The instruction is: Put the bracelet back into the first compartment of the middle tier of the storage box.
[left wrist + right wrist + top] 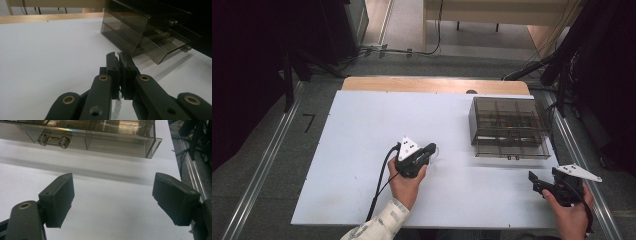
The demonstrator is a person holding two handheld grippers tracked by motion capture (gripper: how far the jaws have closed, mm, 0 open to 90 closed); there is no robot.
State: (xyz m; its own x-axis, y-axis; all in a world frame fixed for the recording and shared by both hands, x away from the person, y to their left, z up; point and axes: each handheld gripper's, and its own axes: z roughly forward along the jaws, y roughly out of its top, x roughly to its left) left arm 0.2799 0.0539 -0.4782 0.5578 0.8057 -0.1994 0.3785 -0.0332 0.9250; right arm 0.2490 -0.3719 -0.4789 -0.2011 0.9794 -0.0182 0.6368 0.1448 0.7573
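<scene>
Smoky plastic drawer box (509, 127) sits at the right of the white table (362, 150), one drawer pulled slightly out. Left tongs (432, 149), mid-frame, are clamped on a pale bead string (117, 106) that dangles below the jaws, probably destined for that drawer. Right tongs (533, 180), lower right, gape wide and empty toward the drawer front (82, 141).

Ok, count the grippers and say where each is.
2. The left gripper, shut on a clear piece, is over the table's middle; the right gripper, open, is at its right front, near the drawer box.
</scene>
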